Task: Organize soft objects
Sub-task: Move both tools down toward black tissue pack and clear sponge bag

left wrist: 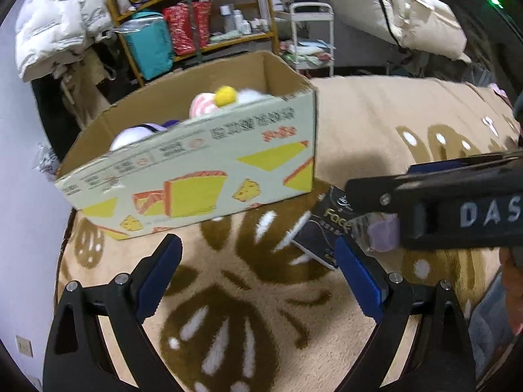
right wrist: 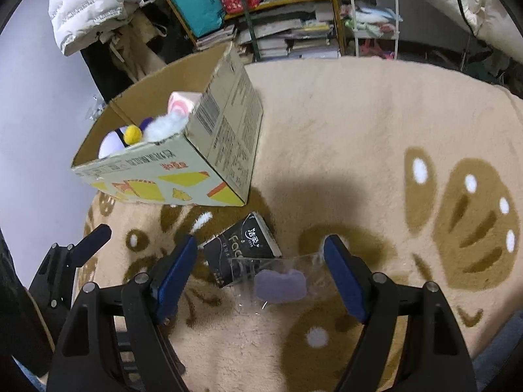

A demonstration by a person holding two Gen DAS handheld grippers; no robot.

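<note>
At the far left of the right wrist view the left gripper (right wrist: 98,233) shows only as a dark finger over the patterned blanket (right wrist: 359,124), and in its own view the left gripper (left wrist: 258,258) hangs above the blanket (left wrist: 376,114) with its jaws released and nothing between the blue pads (left wrist: 160,271). Next comes the cardboard box (right wrist: 225,130), open at the top, resting on the blanket; inside it lie a white and purple plush (right wrist: 111,142), a yellow pompom (right wrist: 132,133), a tuft of white fluff (right wrist: 163,127) and a pink-striped soft piece (right wrist: 179,104). Just beside the box's near corner, apart from it, a black tissue pack (right wrist: 242,241) lies flat on the blanket. Touching its lower edge is a clear plastic packet (right wrist: 278,277) holding a lavender soft piece (right wrist: 281,285), which sits between the fingers of the right gripper (right wrist: 261,268). Those jaws are spread wide, and neither blue pad (right wrist: 343,277) touches the packet. In the left wrist view the right gripper (left wrist: 359,215) reaches in from the right edge, its tip over the packet (left wrist: 376,232) and tissue pack (left wrist: 323,228). Behind the blanket stand a cluttered shelf (right wrist: 278,0) and a white cart (right wrist: 372,6).
</note>
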